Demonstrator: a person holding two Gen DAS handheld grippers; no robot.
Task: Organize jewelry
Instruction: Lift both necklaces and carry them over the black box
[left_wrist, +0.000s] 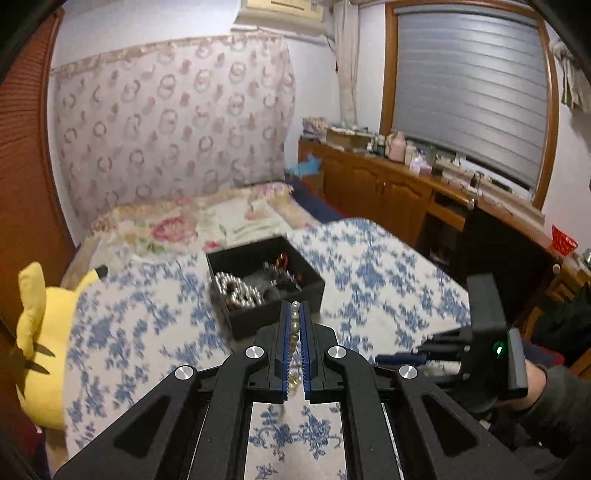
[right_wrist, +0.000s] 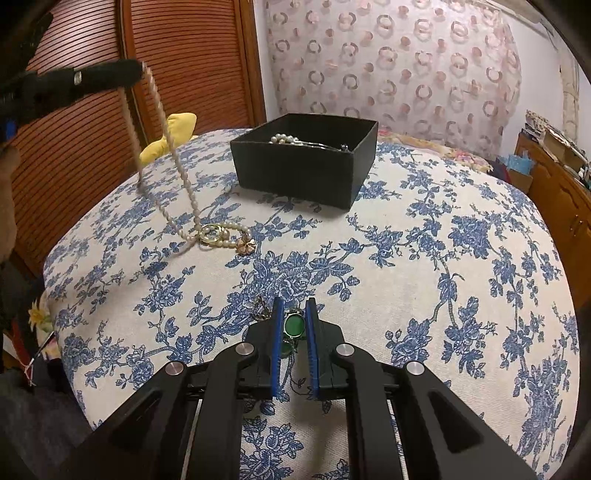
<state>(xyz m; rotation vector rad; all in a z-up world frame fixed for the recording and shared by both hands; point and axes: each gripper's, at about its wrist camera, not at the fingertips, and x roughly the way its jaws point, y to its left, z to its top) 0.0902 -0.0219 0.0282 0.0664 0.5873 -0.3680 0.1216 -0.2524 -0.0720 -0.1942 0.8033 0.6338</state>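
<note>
My left gripper (left_wrist: 295, 314) is shut on a pearl necklace (left_wrist: 294, 326), lifted above the bed. In the right wrist view the left gripper (right_wrist: 138, 72) is at upper left, and the pearl necklace (right_wrist: 177, 166) hangs from it, its gold ring and flower pendant end (right_wrist: 225, 236) trailing on the bedspread. A black open box (left_wrist: 266, 284) holding pearls and other jewelry stands just beyond my left gripper; it also shows in the right wrist view (right_wrist: 303, 173). My right gripper (right_wrist: 294, 314) is closed around a green-stone piece (right_wrist: 294, 325) lying on the bedspread.
A blue-flowered white bedspread (right_wrist: 424, 258) covers the bed. A yellow plush toy (left_wrist: 40, 332) lies at the bed's left edge. Wooden louvred doors (right_wrist: 92, 110) stand on the left, and a cluttered wooden cabinet (left_wrist: 388, 184) under the window on the right.
</note>
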